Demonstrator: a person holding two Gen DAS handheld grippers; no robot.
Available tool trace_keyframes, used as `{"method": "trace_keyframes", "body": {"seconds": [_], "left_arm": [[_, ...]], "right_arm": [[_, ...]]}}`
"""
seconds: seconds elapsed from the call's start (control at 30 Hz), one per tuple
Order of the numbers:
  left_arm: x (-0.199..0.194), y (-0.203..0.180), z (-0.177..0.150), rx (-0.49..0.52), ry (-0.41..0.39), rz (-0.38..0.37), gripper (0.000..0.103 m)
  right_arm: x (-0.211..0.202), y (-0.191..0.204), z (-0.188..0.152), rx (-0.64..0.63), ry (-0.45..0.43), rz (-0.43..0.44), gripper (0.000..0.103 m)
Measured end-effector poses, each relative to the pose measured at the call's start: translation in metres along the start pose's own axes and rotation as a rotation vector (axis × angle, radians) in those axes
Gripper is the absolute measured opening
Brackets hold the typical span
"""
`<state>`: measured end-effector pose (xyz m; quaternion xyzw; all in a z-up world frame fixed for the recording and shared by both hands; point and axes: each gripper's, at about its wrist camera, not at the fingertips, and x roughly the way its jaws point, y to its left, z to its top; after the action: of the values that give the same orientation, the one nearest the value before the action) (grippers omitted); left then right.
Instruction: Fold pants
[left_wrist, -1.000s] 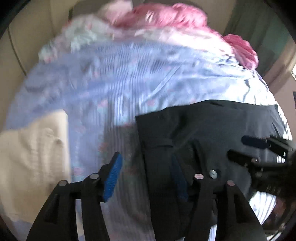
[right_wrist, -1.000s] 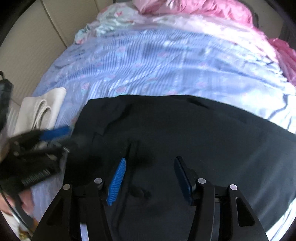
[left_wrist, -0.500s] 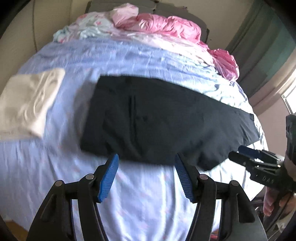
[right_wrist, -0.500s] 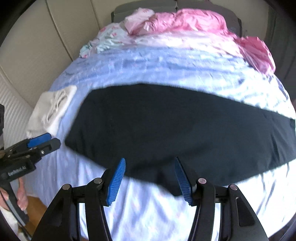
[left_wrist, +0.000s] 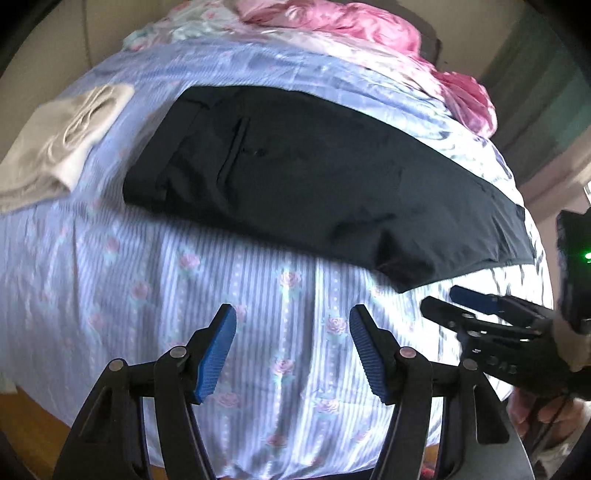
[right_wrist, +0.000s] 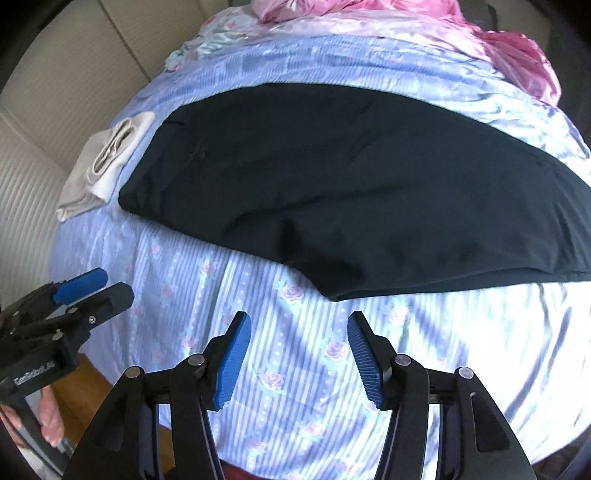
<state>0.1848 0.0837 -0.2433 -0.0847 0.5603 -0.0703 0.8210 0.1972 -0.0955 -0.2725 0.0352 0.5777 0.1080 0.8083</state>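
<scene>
Black fabric pants (left_wrist: 314, 177) lie folded lengthwise across the blue striped floral bedsheet (left_wrist: 221, 295); the hem end is cut off at frame edge in my right view. My left gripper (left_wrist: 291, 347) and right gripper (right_wrist: 299, 354) hover spread, empty. Folded cream garment (left_wrist: 59, 147) beside the waistband.

Pants: dark flat fabric trousers (left_wrist: 314, 177), spread across blue striped floral bedsheet (left_wrist: 147, 295).
Left gripper (left_wrist: 291, 332): blue pads apart, above sheet.
Right gripper (left_wrist: 443, 304): lower right, near hem.

Black pants (left_wrist: 317, 184) lie flat, seemingly folded lengthwise, across bed.
</scene>
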Motion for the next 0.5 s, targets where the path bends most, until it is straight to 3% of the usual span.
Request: {"method": "trace_keyframes", "body": {"seconds": [0.1,0.33,0.5], "left_arm": [[0.01,0.002,-0.003,-0.046,0.007,0.02,0.063],[0.024,0.011,-0.001,-0.134,0.019,0.056,0.063],[0.025,0.009,0.001,-0.148,0.009,0.069,0.064]], "right_arm": [[0.023,-0.005,0.005,-0.02,0.03,-0.002,0.04],[0.063,-0.022,0.014,0.004,0.105,-0.002,0.037],[0.063,-0.023,0.019,-0.018,0.088,0.012,0.036]]}}
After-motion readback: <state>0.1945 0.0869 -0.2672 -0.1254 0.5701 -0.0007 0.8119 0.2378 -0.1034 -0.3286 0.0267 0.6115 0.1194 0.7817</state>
